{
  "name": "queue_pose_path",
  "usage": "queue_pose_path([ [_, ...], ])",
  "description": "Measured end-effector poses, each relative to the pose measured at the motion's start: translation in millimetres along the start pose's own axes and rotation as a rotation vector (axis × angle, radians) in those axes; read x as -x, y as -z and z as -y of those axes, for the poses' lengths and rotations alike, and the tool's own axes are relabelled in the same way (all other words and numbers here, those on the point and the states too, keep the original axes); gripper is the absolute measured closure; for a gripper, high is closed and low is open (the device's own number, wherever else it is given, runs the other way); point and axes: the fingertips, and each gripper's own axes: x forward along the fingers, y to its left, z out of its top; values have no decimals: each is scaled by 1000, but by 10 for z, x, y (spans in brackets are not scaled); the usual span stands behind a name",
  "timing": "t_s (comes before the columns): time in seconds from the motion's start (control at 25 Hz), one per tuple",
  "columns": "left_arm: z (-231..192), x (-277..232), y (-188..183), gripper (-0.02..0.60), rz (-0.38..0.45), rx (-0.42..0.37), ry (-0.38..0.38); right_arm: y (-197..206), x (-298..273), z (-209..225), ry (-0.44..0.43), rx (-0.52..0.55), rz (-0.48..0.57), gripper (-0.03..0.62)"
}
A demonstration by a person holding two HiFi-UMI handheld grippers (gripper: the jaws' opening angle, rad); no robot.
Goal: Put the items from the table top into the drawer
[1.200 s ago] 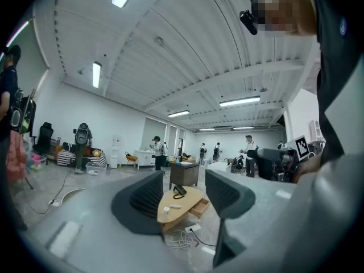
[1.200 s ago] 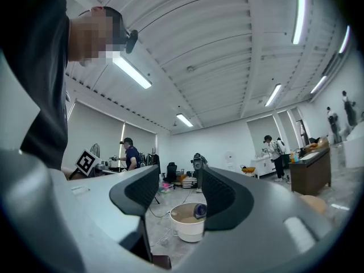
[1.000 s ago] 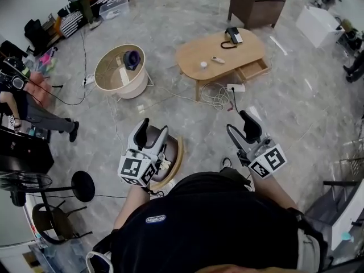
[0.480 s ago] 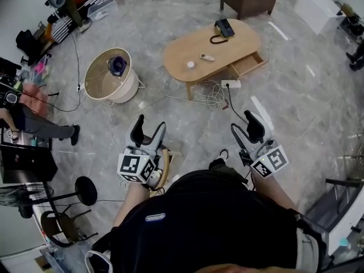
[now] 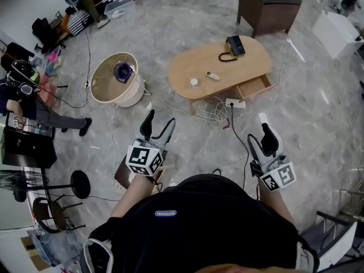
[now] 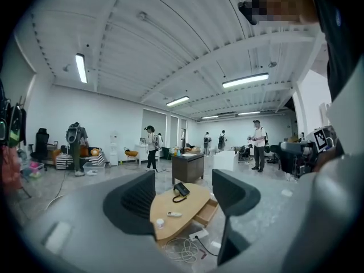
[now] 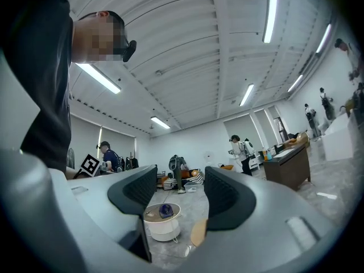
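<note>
Grey stone floor all round, and the oval wooden table (image 5: 193,61) sits at the far side, well apart from the person. On it are the telephone (image 5: 234,45), remote (image 5: 212,75) and small white pot (image 5: 194,82), and the drawer (image 5: 255,87) hangs open on its right. Left gripper (image 5: 158,124) and right gripper (image 5: 260,142) both gape wide, each holding nothing. Approach stage, I'd say: the next move calls for closing that gap, then setting open jaws around one item.

My left tongs (image 5: 159,122) and right tongs (image 5: 265,131) are grey with black-and-white patterned cubes (image 5: 142,159), at one o'clock the pale wood table (image 5: 187,64) bears a black telephone (image 5: 234,45), and at eleven o'clock a cream basket (image 5: 132,95) stands on grey marbled floor (image 5: 307,107).
</note>
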Motion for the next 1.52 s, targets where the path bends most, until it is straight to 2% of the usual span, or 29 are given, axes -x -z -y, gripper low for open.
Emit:
queue_pose_path([
  [0.2,45,-336,-75,270,21,-20,-51,-98,123,381,42,-5,-7,319],
  [0.32,100,-597,43,270,-12,-15,-42,-74,154,549,56,-13,-28,319],
  [0.56,-21,-1268,441,270,-67,-11,-25,-115,11,769,111,-59,1,318],
  [0.8,-352,-2147,1081,270,-91,0,-30,-28,-81,1206,265,-42,-4,318],
  [0.96,-664,-2764,1631,270,-208,14,-11,6,-357,1460,348,-39,-13,316],
  [1.24,-1214,-3575,2655,268,-460,-3,-1,293,-837,1870,417,-72,-82,313],
  [1.36,-1367,-3847,3157,254,-566,-28,8,490,-921,1935,443,-115,-123,312],
  [1.52,-1455,-4166,3696,238,-665,-83,29,776,-826,1988,485,-143,-194,310],
])
